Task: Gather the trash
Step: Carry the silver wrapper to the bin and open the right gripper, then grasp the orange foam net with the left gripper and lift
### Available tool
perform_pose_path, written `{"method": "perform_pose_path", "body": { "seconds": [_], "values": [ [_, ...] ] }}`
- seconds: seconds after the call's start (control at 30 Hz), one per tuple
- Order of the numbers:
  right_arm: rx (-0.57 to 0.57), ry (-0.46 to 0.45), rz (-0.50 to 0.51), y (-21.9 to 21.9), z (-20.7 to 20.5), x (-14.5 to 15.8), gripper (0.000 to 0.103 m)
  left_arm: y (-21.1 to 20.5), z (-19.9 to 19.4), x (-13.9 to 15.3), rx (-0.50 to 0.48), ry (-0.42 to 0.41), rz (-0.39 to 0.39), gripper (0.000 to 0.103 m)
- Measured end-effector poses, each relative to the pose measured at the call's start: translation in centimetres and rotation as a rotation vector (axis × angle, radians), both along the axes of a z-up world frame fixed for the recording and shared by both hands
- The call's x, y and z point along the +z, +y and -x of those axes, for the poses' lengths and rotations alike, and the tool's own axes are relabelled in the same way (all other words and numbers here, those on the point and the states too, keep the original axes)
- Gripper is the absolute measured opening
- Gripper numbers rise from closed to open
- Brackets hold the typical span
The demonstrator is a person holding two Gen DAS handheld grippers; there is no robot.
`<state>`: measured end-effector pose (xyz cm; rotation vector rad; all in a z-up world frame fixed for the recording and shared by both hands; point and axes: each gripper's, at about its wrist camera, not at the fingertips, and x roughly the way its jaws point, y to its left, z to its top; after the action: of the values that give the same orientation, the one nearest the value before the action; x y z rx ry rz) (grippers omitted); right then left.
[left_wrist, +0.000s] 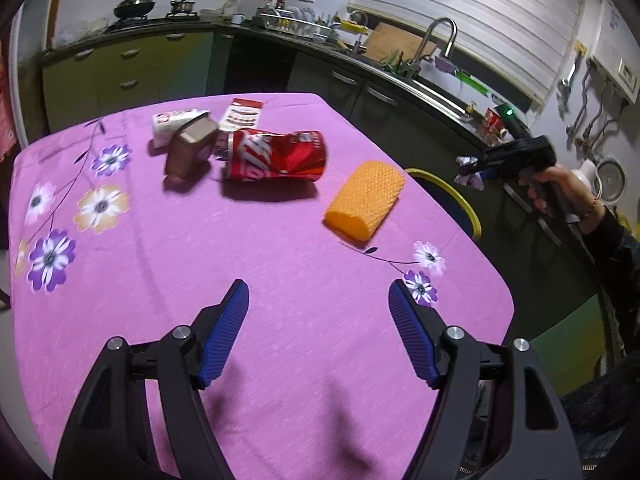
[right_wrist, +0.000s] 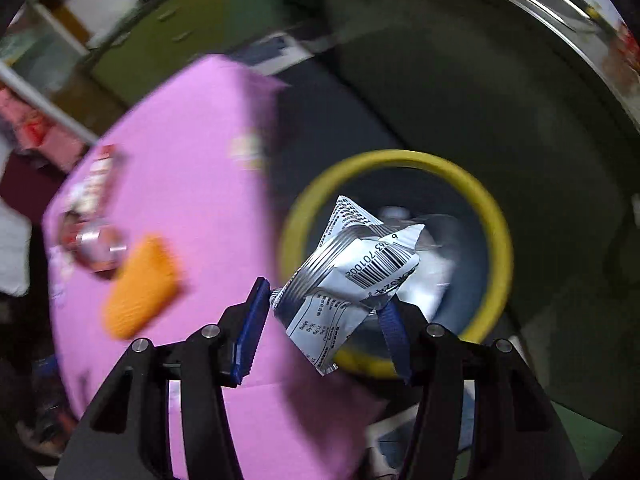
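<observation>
My left gripper (left_wrist: 318, 286) stands open above the pink flowered tablecloth (left_wrist: 280, 340), with nothing between its fingers. Beyond it lie a crushed red can (left_wrist: 276, 156), an orange foam sleeve (left_wrist: 364, 200), a brown carton (left_wrist: 190, 146), a white packet (left_wrist: 170, 124) and a red and white wrapper (left_wrist: 242, 116). Off the table's right edge, a hand holds my right gripper (left_wrist: 482, 168), shut on a crumpled silver wrapper (left_wrist: 468, 170). In the right wrist view this gripper (right_wrist: 324, 296) pinches the barcoded wrapper (right_wrist: 360, 264) above the yellow-rimmed bin (right_wrist: 496, 240).
The bin's yellow rim (left_wrist: 460, 196) shows just past the table's right edge. Behind it a kitchen counter with a sink and tap (left_wrist: 440, 40) runs along the wall. Green cabinets (left_wrist: 128, 72) stand beyond the far side of the table.
</observation>
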<state>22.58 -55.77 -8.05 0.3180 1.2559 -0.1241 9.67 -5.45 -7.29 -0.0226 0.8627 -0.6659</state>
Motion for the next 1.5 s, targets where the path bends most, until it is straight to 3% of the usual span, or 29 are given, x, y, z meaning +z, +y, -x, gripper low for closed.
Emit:
{"method": "perform_pose_path", "body": {
  "seconds": [0.07,0.13,0.2,0.33,0.57,0.8,1.13,1.37,1.43,1.5],
  "values": [
    [-0.021,0.020,0.028,-1.8,-0.2,-1.6,0.058,-1.1,-0.1,0.2,-0.015,-0.007,-0.022,0.069],
    [-0.025,0.051,0.065,-3.2,-0.5,-3.5,0.076,-2.2,-0.2,0.4,-0.033,-0.013,-0.044,0.072],
    [-0.028,0.063,0.092,-4.2,-0.7,-4.6,0.085,-3.2,-0.4,0.5,-0.053,-0.021,-0.059,0.075],
    [-0.034,0.025,0.098,-5.1,0.2,-4.3,0.085,-5.3,-1.5,0.7,-0.103,-0.016,-0.069,0.075],
    [0.002,-0.120,-0.014,-3.2,4.8,-1.5,0.087,-10.3,-5.1,0.9,-0.227,-0.029,-0.095,0.075],
    [-0.004,-0.157,-0.083,-1.3,7.4,-1.6,0.088,-16.6,-7.8,0.1,-0.402,-0.044,-0.139,0.075],
    [-0.018,-0.148,-0.154,-1.8,7.9,-3.8,0.088,-20.3,-11.0,-3.2,-0.432,-0.030,-0.288,0.081],
    [-0.029,-0.142,-0.186,-2.1,8.0,-4.6,0.088,-20.4,-12.0,-5.0,-0.423,0.011,-0.302,0.081],
    [-0.026,-0.141,-0.185,-2.0,8.0,-4.6,0.088,-20.4,-12.3,-5.4,-0.413,0.030,-0.315,0.062],
    [-0.025,-0.144,-0.187,-1.9,8.0,-4.5,0.088,-20.2,-12.3,-5.7,-0.409,0.049,-0.317,0.057]
  ]
}}
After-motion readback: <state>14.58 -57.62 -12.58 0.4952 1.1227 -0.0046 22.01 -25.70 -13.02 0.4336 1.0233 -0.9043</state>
